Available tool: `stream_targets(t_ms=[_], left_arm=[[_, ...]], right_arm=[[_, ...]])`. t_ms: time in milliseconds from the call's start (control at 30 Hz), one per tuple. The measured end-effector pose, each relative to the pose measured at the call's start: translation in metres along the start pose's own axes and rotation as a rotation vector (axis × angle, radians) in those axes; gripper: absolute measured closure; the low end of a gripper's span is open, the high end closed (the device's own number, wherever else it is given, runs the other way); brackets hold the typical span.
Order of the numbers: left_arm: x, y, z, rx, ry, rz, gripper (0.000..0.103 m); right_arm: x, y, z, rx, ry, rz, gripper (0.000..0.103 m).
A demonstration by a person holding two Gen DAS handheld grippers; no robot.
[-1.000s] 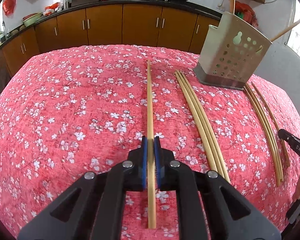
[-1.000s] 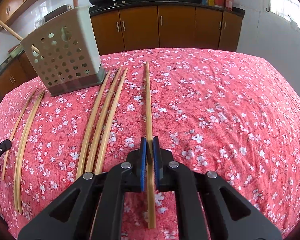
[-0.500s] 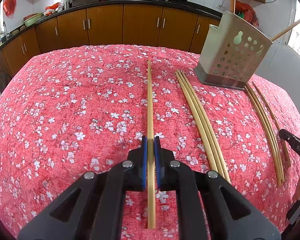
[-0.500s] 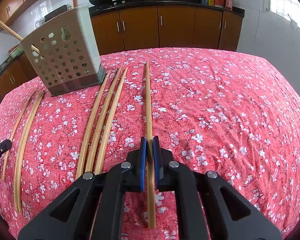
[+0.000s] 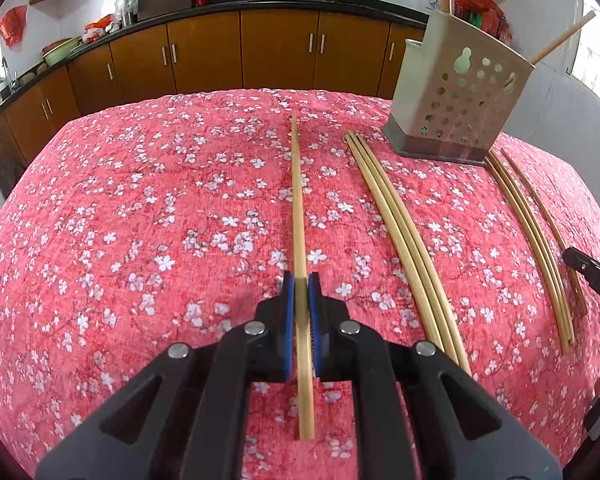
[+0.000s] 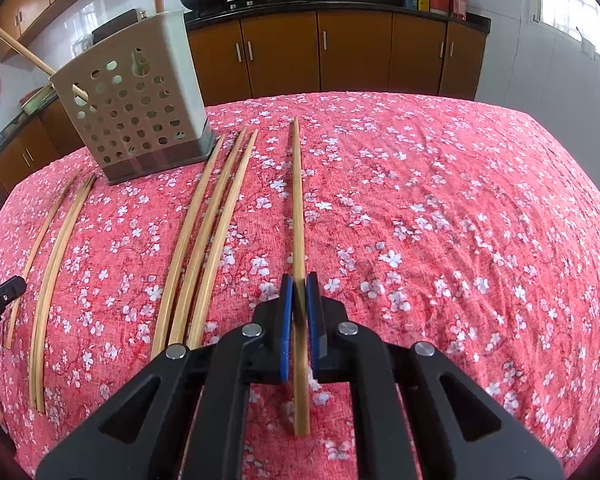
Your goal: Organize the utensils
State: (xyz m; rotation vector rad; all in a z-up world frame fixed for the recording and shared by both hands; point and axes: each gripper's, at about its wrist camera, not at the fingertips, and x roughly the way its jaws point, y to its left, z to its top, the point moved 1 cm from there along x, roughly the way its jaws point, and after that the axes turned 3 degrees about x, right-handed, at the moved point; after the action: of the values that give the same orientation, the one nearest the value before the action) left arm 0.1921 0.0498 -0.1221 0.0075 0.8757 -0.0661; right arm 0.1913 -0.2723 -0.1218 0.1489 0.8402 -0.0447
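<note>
In the left wrist view my left gripper (image 5: 301, 292) is shut on a pale wooden chopstick (image 5: 298, 200) that points straight away over the red flowered tablecloth (image 5: 140, 220). To its right lie three chopsticks side by side (image 5: 396, 224). Behind them stands the beige perforated utensil holder (image 5: 456, 96), with two sticks in it. In the right wrist view my right gripper (image 6: 299, 292) is shut on another chopstick (image 6: 297, 200). Three chopsticks (image 6: 204, 240) lie to its left, in front of the holder (image 6: 140, 112).
More chopsticks lie past the holder (image 5: 532, 232) (image 6: 56, 240). A black finger of the other gripper shows at each frame's edge (image 5: 592, 278) (image 6: 0, 300). Brown cabinets (image 5: 280, 52) and a counter with woks stand beyond the table's far edge.
</note>
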Motion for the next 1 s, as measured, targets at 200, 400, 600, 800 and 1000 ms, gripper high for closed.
stream_targets(t_ms=[200,400,600,800,1000], left_arm=[[-0.001,-0.001,0.001,0.002,0.001,0.014,0.093],[-0.003,0.002,0.006,-0.009,0.026,-0.001,0.095],[-0.030,0.010,0.020,-0.020,-0.041,-0.012,0.095],[-0.065,0.015,0.040,-0.016,-0.139,-0.025,0.095],[-0.099,0.012,0.058,-0.017,-0.241,-0.041,0.095]], right_arm=[[0.000,0.003,0.000,0.004,0.001,0.005,0.095],[-0.015,-0.004,0.005,0.033,-0.023,0.031,0.095],[-0.054,-0.008,0.023,0.044,-0.149,0.039,0.095],[-0.085,-0.008,0.038,0.041,-0.267,0.030,0.095],[-0.101,-0.006,0.043,0.043,-0.333,0.027,0.095]])
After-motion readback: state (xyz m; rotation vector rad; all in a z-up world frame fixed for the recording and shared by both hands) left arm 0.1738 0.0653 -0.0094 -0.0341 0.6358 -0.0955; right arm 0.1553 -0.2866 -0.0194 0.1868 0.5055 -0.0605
